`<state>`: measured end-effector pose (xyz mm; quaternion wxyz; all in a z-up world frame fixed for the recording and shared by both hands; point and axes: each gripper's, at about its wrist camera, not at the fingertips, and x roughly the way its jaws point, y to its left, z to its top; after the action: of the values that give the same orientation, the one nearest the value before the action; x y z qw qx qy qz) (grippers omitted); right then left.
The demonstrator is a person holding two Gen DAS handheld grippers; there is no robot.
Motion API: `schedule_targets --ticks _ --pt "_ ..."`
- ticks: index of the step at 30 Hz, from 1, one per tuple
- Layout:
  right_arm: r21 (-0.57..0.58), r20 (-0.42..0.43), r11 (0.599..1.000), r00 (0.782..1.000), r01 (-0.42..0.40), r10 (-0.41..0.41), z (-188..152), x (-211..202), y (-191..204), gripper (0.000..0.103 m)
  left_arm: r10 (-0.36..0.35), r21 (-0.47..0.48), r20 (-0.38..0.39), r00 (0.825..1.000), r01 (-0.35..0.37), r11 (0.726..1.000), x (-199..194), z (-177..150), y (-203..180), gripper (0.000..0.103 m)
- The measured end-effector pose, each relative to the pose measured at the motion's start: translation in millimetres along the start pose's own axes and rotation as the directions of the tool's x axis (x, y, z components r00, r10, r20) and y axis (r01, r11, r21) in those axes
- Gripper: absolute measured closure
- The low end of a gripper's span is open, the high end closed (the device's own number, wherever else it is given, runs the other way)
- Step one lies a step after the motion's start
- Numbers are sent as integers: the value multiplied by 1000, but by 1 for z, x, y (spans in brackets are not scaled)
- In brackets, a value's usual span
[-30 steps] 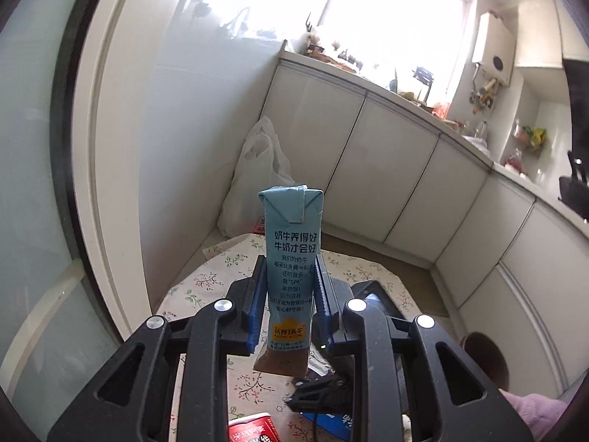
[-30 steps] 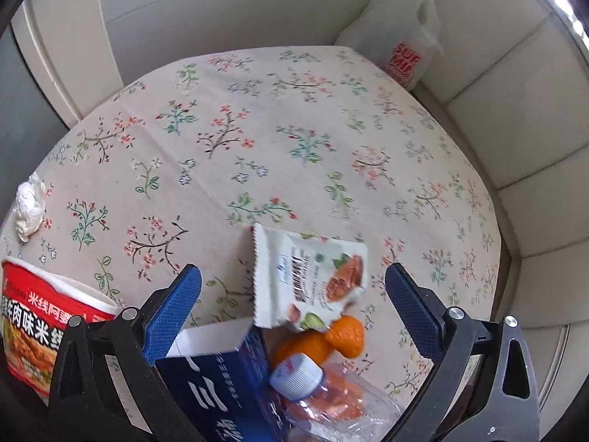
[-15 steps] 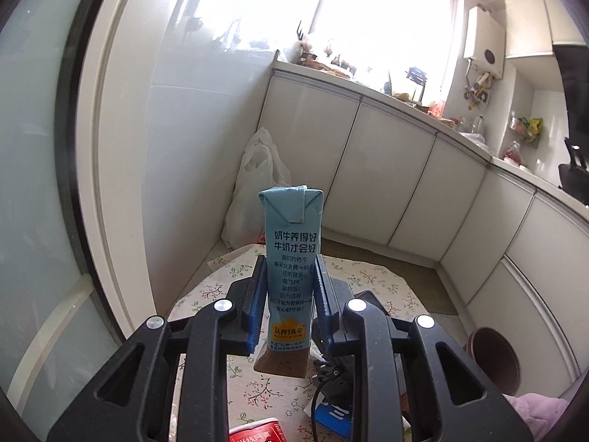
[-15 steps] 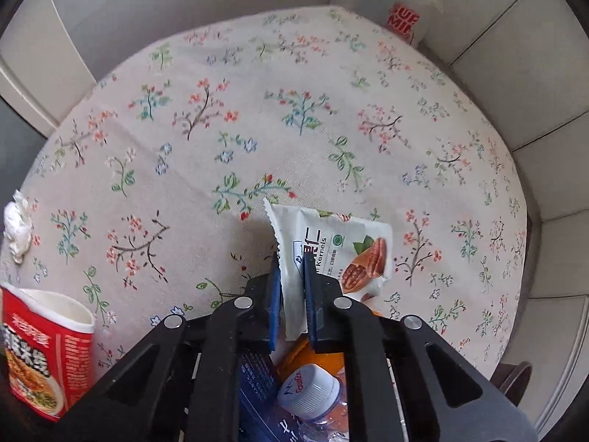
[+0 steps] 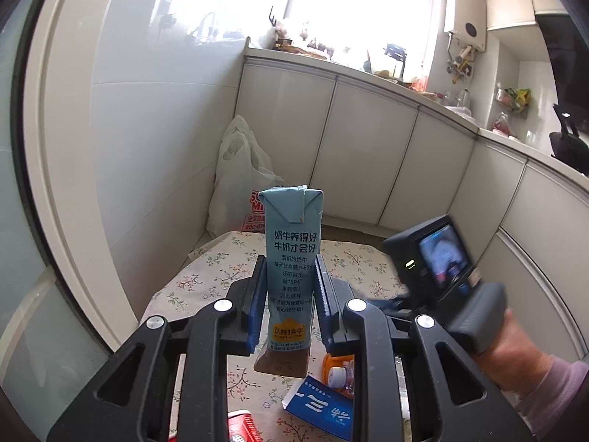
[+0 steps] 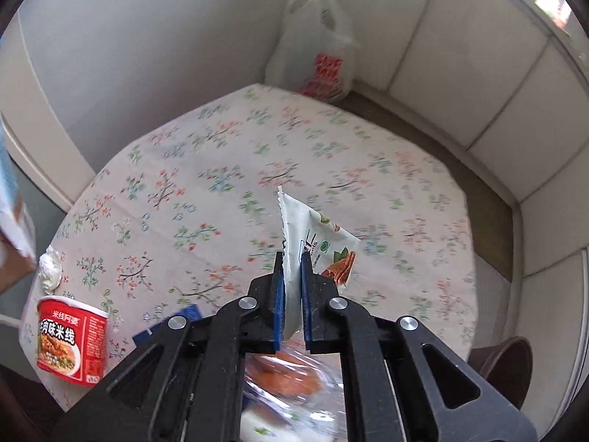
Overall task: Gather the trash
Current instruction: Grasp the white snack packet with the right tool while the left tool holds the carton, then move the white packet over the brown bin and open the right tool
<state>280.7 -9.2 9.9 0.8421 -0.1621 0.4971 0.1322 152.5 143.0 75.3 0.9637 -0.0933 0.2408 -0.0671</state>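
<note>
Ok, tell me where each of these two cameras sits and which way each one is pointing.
Left wrist: on the left claw, looking level across the kitchen at the cabinets; its black fingers clamp a blue milk carton, and the person's right hand shows.
Right wrist: on the right claw, tilted down at the floral table; its fingers pinch a snack packet.
Shared: the table, white plastic bag, red noodle cup and blue box.

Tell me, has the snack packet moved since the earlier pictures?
Yes. The right claw has lifted the snack packet off the tablecloth.
</note>
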Motion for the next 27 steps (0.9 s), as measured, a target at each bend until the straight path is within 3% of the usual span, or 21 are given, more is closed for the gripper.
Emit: schedule_targets --ticks 7,14,20,27 --pt "159 94 985 992 69 -85 -28 -52 -83 96 -26 53 -35 999 28 998 14 -10 -29 78" --pt "369 151 921 969 127 -194 -81 -99 -175 96 -56 96 -82 995 64 993 25 -25 -55 78" --pt "565 175 810 936 160 -307 -146 -126 -242 96 -66 135 -120 991 82 987 34 -39 -72 78" --pt "693 132 679 883 243 -450 -215 -119 -273 95 -91 176 -164 982 120 977 43 -58 -94 78"
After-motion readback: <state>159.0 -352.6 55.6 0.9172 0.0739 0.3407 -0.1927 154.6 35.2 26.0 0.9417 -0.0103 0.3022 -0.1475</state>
